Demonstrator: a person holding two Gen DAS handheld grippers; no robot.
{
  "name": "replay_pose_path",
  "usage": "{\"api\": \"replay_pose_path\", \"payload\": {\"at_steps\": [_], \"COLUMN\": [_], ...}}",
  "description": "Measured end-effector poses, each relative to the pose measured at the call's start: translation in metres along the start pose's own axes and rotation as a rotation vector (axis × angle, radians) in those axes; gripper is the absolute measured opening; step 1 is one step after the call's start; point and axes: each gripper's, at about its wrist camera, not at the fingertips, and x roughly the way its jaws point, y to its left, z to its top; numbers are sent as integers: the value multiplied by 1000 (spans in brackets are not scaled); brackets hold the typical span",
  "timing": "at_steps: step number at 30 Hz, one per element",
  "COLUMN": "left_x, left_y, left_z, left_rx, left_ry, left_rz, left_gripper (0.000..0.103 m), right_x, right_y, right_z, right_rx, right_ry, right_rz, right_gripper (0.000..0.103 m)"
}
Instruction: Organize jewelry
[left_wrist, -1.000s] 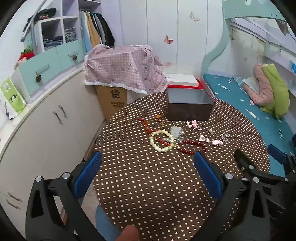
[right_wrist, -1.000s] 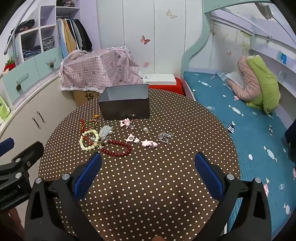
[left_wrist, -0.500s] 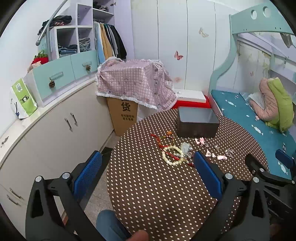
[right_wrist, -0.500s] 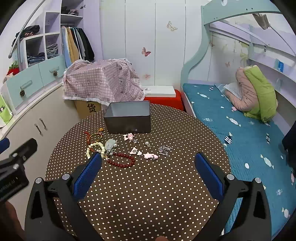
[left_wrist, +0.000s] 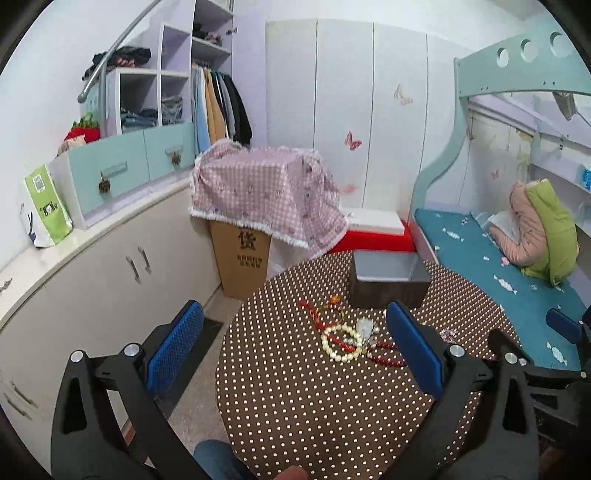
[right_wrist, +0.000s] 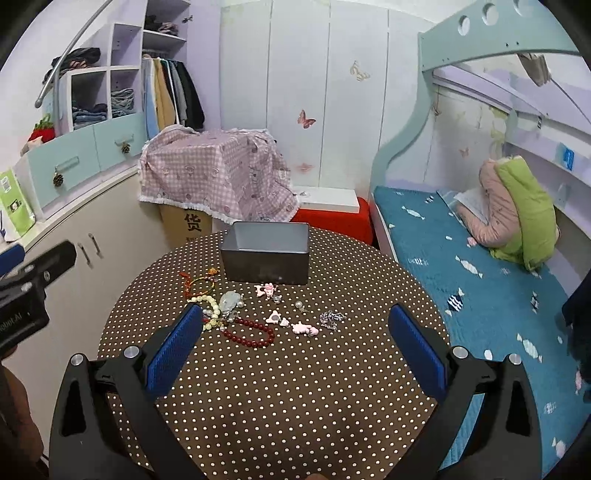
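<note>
Both hand-held grippers, left (left_wrist: 293, 343) and right (right_wrist: 295, 341), have drawn back higher, gaping wide, empty.

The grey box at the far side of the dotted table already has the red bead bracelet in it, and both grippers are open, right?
Not quite. In the right wrist view the red bead bracelet lies on the dotted table, short of the grey box. Both grippers are open, as you said.
</note>
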Motion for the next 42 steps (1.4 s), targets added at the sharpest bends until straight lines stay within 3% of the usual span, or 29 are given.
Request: {"api": "replay_pose_path", "payload": {"at_steps": [8,16,30,42], "left_x": [-14,-36,-50,-40], "left_y": [1,-5,-18,-13], "left_z": [-2,9,21,17], "left_rx": [-12,-20,-4,-13], "left_ry": [-5,-79,-124,-99], "left_rz": [-16,-28,-41,-61], "left_gripper": [98,98,98,98], "right_x": [-21,-42,-51,-49], "right_y": [-7,-16,-21,-24], "right_z": [13,29,32,35], "right_rx": [47,58,65,68], "right_ry": [-73,-153,-194,-194], "right_rz": [-4,-22,7,3], "right_gripper": [97,97,97,97]}}
